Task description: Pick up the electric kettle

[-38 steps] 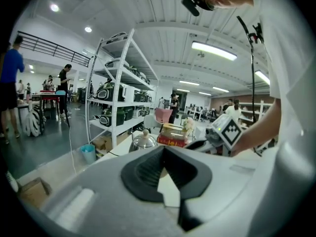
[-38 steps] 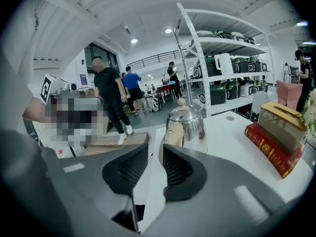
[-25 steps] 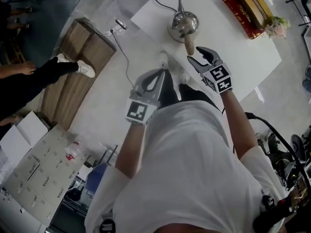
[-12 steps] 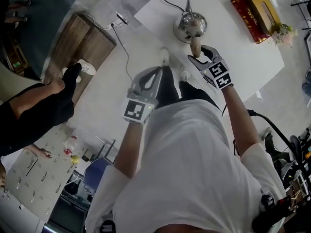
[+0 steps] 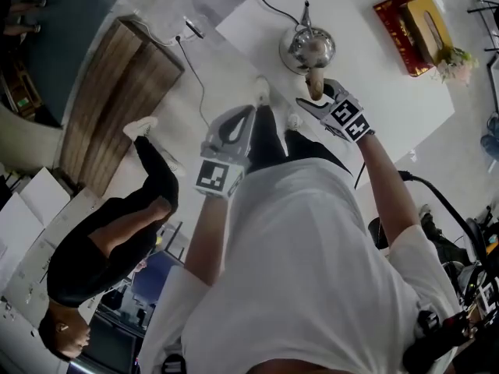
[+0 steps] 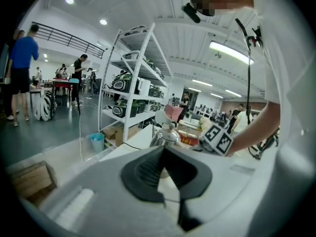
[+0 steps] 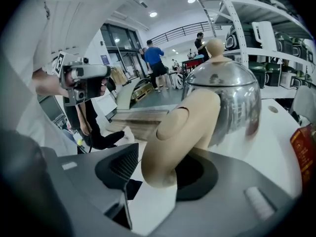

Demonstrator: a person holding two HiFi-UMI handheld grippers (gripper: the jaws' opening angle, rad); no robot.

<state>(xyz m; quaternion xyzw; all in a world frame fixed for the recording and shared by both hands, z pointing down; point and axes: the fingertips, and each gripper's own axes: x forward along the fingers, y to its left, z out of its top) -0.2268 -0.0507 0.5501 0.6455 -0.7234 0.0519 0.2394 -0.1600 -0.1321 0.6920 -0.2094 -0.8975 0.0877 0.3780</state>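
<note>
Electric kettle (image 5: pixel 306 47) upright on white counter (image 5: pixel 374 92), steel body, tan handle (image 5: pixel 316 82) pointing toward person. Right claw (image 5: pixel 316 94) at counter edge, jaws wide, handle (image 7: pixel 185 132) standing between them; handle close against one pad, clear gap to other pad, no squeeze visible. Left claw (image 5: pixel 248 117) held off counter, well apart from kettle, jaw tips together, nothing between them (image 6: pixel 162 152). Black cord (image 5: pixel 269 6) trails from kettle across counter
</note>
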